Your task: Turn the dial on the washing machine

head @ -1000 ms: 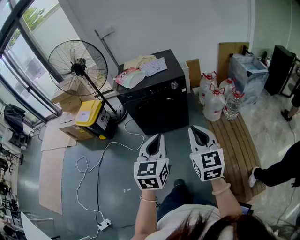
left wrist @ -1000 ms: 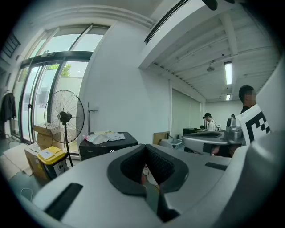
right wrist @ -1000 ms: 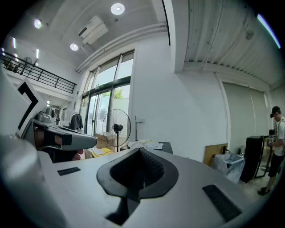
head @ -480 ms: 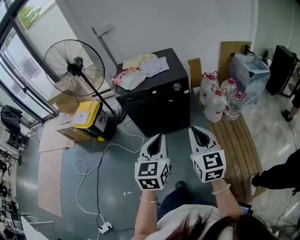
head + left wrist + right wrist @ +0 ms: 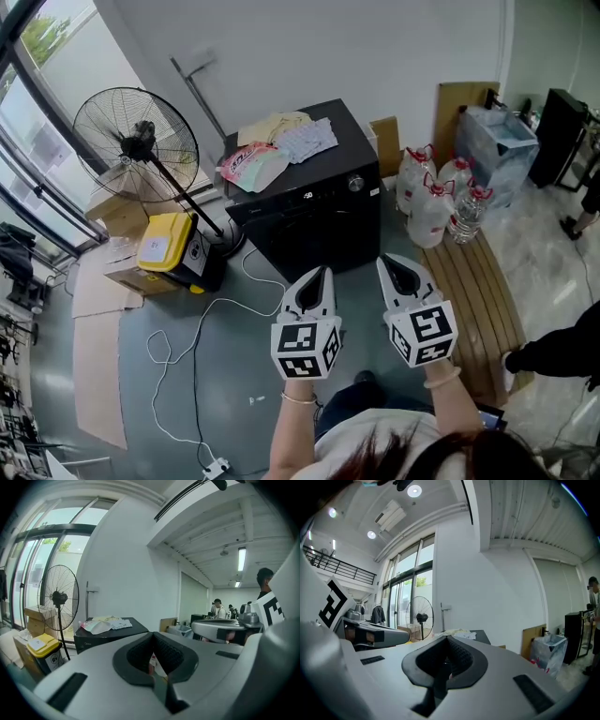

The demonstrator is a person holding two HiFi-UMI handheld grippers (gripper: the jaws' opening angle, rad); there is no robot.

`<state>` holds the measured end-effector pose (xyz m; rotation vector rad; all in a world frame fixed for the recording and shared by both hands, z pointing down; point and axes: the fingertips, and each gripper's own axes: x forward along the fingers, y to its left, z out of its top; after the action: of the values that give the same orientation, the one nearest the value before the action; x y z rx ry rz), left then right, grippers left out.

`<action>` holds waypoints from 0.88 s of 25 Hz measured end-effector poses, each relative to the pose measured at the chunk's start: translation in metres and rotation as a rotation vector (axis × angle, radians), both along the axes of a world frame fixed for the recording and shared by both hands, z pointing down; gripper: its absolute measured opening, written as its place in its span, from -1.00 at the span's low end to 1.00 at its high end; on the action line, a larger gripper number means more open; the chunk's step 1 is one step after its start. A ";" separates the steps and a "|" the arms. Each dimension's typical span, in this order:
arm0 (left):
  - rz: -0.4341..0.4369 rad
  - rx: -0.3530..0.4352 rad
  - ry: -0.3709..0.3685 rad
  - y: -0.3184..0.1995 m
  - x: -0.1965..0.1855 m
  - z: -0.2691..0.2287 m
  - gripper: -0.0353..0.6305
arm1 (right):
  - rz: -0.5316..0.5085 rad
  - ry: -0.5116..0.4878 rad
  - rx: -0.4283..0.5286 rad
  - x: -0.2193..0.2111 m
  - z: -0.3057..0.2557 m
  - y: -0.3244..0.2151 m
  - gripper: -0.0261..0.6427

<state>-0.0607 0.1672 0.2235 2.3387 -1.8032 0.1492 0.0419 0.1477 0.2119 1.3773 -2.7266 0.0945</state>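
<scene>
Dial (image 5: 355,183): small round knob, top right corner of washing machine (image 5: 314,225) front panel. Probably stiff, detented, smooth rim, so pinch across rim. Left gripper (image 5: 316,279), right gripper (image 5: 397,270): jaws together, empty, well apart from machine.

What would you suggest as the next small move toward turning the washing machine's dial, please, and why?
Probably bring the right gripper forward toward the dial. The dial sits at the right end of the front panel of the washing machine, on that gripper's side, and the gripper hangs well short of it with its jaws together and nothing between them.
</scene>
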 end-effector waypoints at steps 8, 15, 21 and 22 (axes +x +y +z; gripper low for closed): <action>0.025 -0.010 0.018 -0.035 -0.012 0.011 -0.84 | 0.020 0.011 0.010 -0.010 0.004 -0.036 -0.86; 0.036 -0.023 0.026 -0.070 -0.018 0.016 -0.84 | 0.032 0.042 0.061 -0.016 0.002 -0.069 -0.86; 0.025 -0.036 0.018 -0.102 -0.021 0.021 -0.84 | 0.036 0.071 0.068 -0.016 0.008 -0.102 -0.86; 0.021 -0.040 0.017 -0.108 -0.022 0.022 -0.84 | 0.035 0.077 0.069 -0.016 0.010 -0.108 -0.86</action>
<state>-0.0823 0.0588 0.2457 2.3251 -1.7515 0.1666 0.0259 0.0392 0.2217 1.4147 -2.6668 -0.0498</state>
